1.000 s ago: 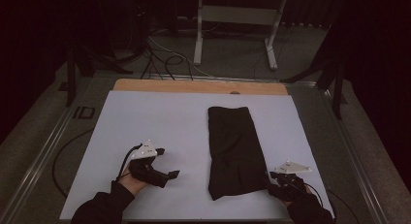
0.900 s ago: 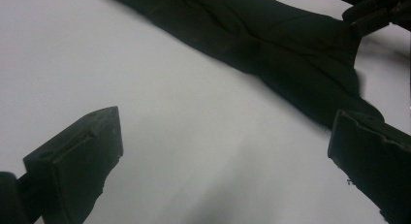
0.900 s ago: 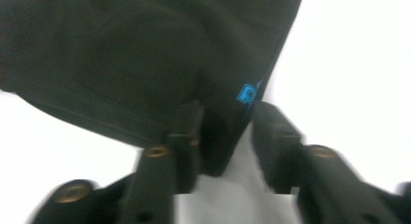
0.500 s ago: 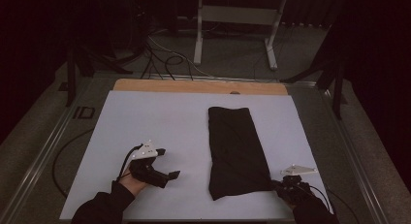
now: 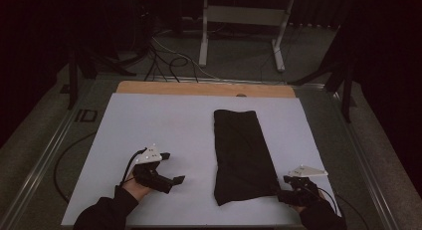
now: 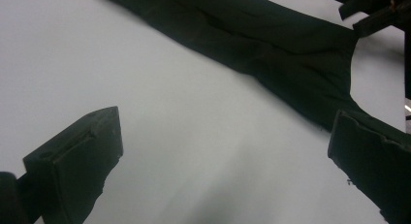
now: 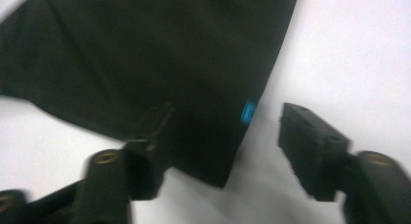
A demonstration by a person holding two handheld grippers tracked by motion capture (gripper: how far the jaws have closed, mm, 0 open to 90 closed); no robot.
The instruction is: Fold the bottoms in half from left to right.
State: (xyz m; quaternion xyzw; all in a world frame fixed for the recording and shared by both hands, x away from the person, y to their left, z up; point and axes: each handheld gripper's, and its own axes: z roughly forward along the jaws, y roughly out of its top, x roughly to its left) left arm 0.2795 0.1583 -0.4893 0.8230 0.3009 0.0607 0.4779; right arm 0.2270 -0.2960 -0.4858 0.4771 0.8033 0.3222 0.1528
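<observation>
Lying lengthwise on the white table [image 5: 164,120], right of centre: one folded black garment [image 5: 244,155] with a small blue tag [image 7: 248,111] at its edge. Right gripper [image 5: 293,187] at the near right corner, jaws just opened and apart, one over the cloth, one on bare table, nothing pinched; left gripper [image 5: 166,172] wide and empty, well apart from the cloth. Risk, as judged: closing now may catch only the top layer, so the fold would slip open when lifted.

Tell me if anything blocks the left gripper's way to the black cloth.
Nothing visible does. The left gripper stands open over bare white table, and only that bare surface lies between it and the folded black cloth to its right.
</observation>
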